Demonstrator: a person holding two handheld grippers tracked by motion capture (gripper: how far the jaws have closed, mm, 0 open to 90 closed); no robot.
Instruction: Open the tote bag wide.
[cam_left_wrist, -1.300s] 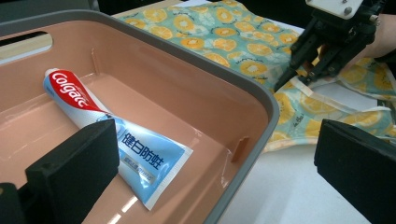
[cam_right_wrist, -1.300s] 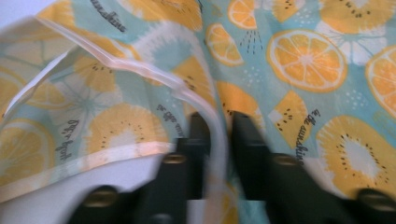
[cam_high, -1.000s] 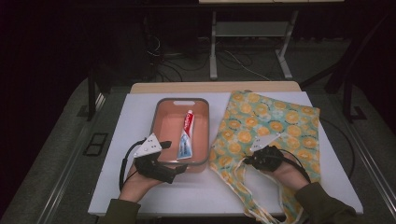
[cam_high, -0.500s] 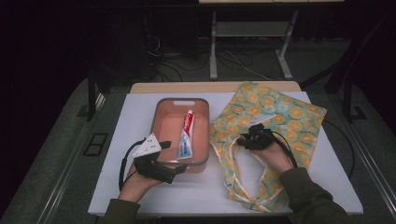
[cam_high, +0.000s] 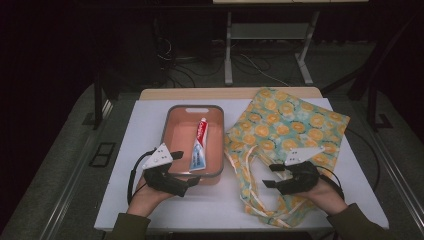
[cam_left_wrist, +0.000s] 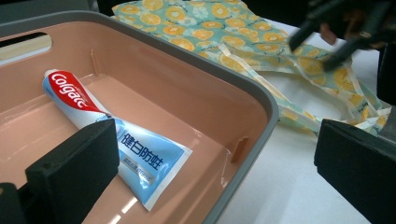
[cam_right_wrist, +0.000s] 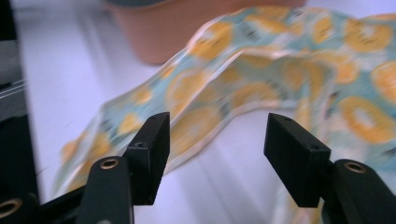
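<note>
A pink bin with a grey rim holds a red, white and blue toothpaste tube, also close up as the tube in the bin. My left gripper is open at the bin's near left corner; in the left gripper view the gripper straddles the rim, one jaw over the tube's flat end. Right of the bin lies a cloth bag printed with oranges. My right gripper hovers over the bag's handles; its jaws have just been opening, and the gripper has nothing between them.
The white table top is bare left of the bin and along the near edge. The bag lies crumpled against the bin. My right gripper shows blurred over the bag. Cables and metal stand legs lie on the floor beyond.
My right gripper went from shut on the bag to open, let the cloth go and drew back toward the near edge. The bag's near part shifted and its handles now lie loose. The left gripper stayed put.
</note>
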